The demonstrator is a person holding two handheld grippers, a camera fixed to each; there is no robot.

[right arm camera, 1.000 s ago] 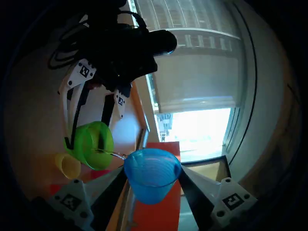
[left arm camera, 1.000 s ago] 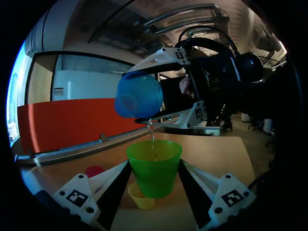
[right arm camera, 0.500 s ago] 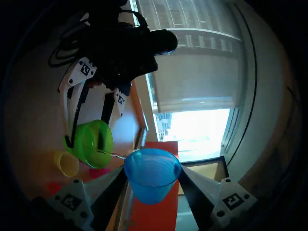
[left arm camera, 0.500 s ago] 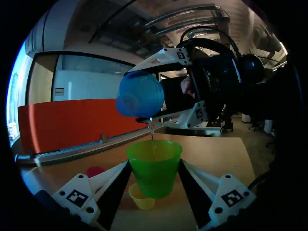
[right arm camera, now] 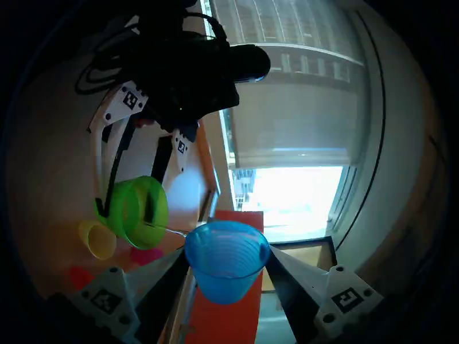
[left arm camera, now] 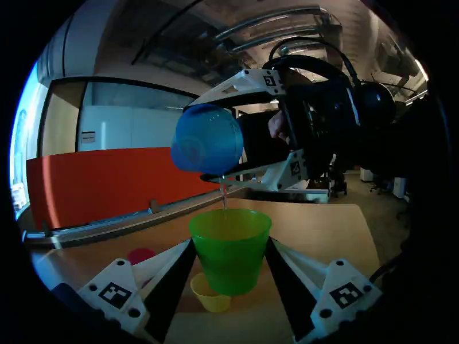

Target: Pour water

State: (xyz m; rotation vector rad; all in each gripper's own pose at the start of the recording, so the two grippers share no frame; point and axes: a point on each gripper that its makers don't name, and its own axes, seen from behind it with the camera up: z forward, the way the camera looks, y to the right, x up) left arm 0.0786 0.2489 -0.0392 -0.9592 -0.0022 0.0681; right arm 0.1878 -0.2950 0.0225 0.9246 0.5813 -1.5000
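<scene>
My right tongs (right arm camera: 226,252) grip the tipped blue cup (left arm camera: 206,140), lip at twelve o'clock over the green cup (left arm camera: 229,266) my left tongs (left arm camera: 230,243) clamp.

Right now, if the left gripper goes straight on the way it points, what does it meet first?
Probably the tilted blue cup in the right gripper, just above its own green cup; depth is unclear.

Office: ceiling pipes (left arm camera: 269,24), orange partition (left arm camera: 103,183), wooden desk (left arm camera: 321,221).
</scene>
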